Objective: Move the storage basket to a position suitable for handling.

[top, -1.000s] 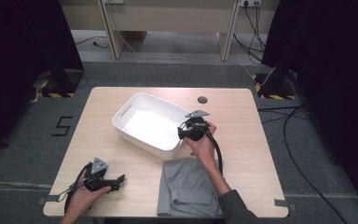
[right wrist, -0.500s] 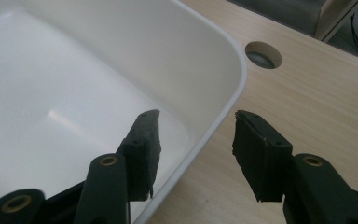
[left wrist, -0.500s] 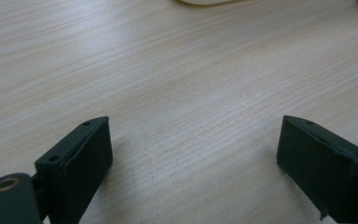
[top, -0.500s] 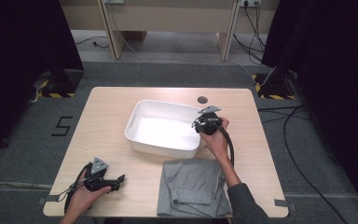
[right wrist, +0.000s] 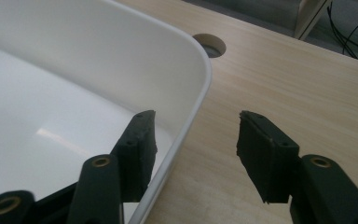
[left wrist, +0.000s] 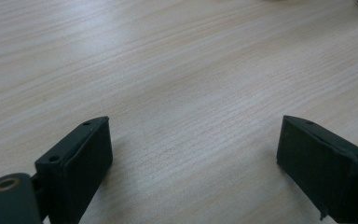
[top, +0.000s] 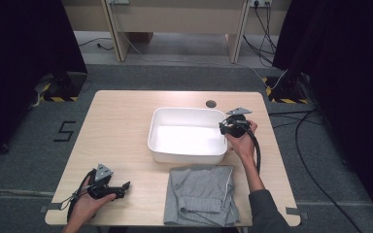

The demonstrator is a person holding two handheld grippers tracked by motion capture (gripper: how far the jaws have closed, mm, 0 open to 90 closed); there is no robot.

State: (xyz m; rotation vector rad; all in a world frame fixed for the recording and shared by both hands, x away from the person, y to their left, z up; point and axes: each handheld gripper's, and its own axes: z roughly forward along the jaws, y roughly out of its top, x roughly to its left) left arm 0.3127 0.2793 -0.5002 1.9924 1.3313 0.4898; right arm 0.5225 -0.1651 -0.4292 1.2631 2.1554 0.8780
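Observation:
A white plastic tub [top: 184, 110] stands on the wooden table [top: 121, 126], right of centre. My right gripper [top: 223, 128] is at the tub's right rim [right wrist: 200, 93]. One jaw is inside the wall and the other outside, and the outer pad stands clear of the rim. Its jaws have just been opening, with the rim between them, and it is open [right wrist: 196, 135]. A folded grey garment [top: 201, 194] lies in front of the tub. My left gripper [top: 122, 187] rests open near the table's front left corner, with bare wood between its jaws [left wrist: 193, 163].
A round cable hole [top: 211, 103] sits in the table just behind the tub's far right corner [right wrist: 209, 44]. Bare wood lies to the left of the tub. Cables run over the floor to the right of the table.
The tub has slid to the right across the table with my right gripper at its rim, and now sits squarer to the table edge. The left gripper has stayed put.

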